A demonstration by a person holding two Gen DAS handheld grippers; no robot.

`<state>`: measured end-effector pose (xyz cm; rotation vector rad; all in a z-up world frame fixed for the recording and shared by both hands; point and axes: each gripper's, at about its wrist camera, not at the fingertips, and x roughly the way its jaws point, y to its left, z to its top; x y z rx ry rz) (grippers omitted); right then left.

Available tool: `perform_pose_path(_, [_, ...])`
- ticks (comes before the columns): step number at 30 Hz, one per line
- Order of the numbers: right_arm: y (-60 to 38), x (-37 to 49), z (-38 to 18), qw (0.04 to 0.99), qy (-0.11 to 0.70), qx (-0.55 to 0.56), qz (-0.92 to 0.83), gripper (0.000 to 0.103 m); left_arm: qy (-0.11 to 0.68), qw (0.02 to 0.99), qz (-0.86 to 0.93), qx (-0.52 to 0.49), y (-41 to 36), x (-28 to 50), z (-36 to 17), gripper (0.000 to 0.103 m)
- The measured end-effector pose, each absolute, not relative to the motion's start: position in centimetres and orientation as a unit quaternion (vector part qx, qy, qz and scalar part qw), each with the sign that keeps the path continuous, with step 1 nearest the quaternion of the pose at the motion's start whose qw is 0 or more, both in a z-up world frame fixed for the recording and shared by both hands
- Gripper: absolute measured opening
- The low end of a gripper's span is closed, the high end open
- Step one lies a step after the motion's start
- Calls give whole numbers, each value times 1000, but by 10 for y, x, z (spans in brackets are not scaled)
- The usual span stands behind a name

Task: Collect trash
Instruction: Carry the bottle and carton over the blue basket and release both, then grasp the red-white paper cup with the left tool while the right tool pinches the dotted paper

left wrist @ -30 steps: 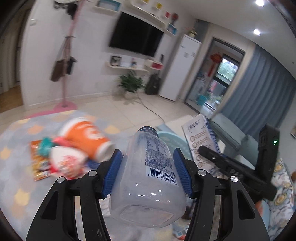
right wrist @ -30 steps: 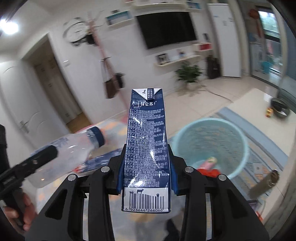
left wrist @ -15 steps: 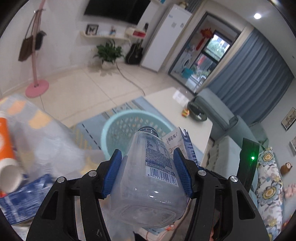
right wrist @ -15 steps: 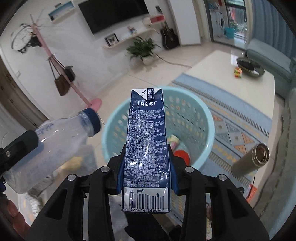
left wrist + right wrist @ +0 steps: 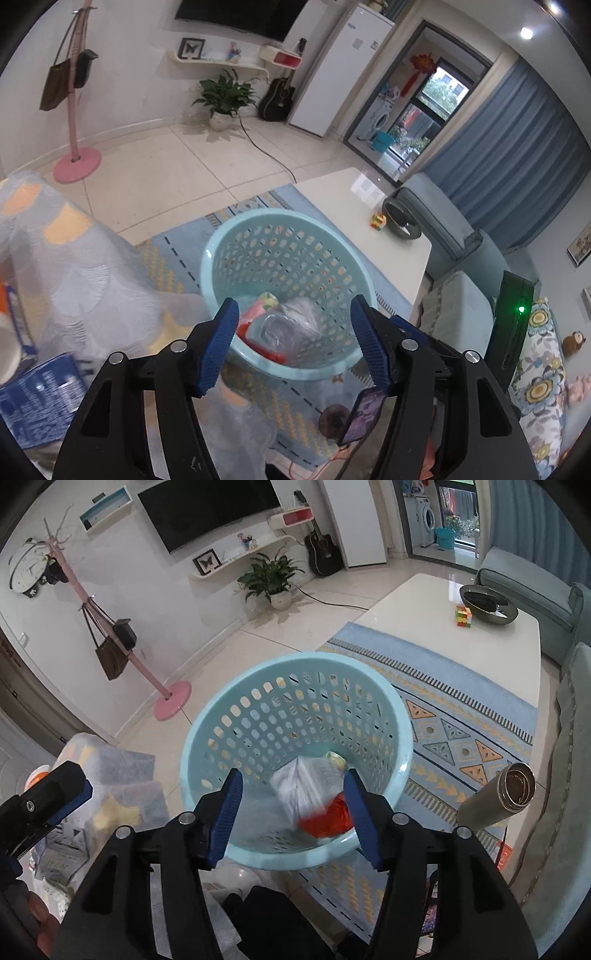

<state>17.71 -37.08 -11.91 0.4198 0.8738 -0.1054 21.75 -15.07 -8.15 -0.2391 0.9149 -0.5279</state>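
Note:
A light blue perforated basket (image 5: 258,218) (image 5: 295,664) stands on the rug below both grippers. My left gripper (image 5: 294,314) hangs over its near rim, its jaws opening with nothing between them. The clear plastic bottle (image 5: 291,325) lies inside the basket among pink and red trash. My right gripper (image 5: 293,779) is over the same rim, jaws opening and empty. The milk carton (image 5: 303,790) shows blurred inside the basket, beside a red wrapper (image 5: 328,818). The left gripper's finger (image 5: 55,794) appears at the left edge of the right wrist view.
A cloth-covered table (image 5: 74,266) at the left carries a blue carton (image 5: 33,398). A white coffee table (image 5: 461,657) with a colour cube (image 5: 464,616) and a dark bowl stands beyond the basket. A gold flask (image 5: 498,797) sits at the right. A pink coat stand (image 5: 171,698) stands near the wall.
Both grippers swung from the table to over the basket and sank. Both have opened. The bottle and the carton have left the jaws and are now in the basket.

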Motion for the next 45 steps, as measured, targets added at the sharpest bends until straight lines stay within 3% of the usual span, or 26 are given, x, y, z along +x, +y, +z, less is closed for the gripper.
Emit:
perform_pose_path(12, [-307, 136, -61, 927, 358, 112, 11, 53, 360, 894, -240, -118, -101, 141, -32, 63])
perform_pose_path(20, [-222, 107, -31, 937, 329, 49, 107, 53, 322, 919, -184, -136, -29, 88, -9, 63])
perform_pose_path(23, [-190, 100, -32, 931, 335, 32, 140, 53, 316, 925, -154, -144, -1, 79, -7, 69])
perform_pose_path(26, [-159, 95, -41, 920, 352, 21, 172, 53, 319, 927, -119, -156, 34, 74, -10, 69])
perform_pose_path(29, [-130, 95, -54, 902, 378, 20, 205, 54, 332, 924, -96, -165, 59, 75, -17, 77])
perform_pose_path(34, [-96, 93, -73, 883, 409, 11, 230, 67, 367, 913, -65, -165, 92, 88, -44, 78])
perform_pose_path(45, [-72, 116, -101, 860, 453, 6, 237, 69, 410, 892, -64, -180, 105, 128, -85, 78])
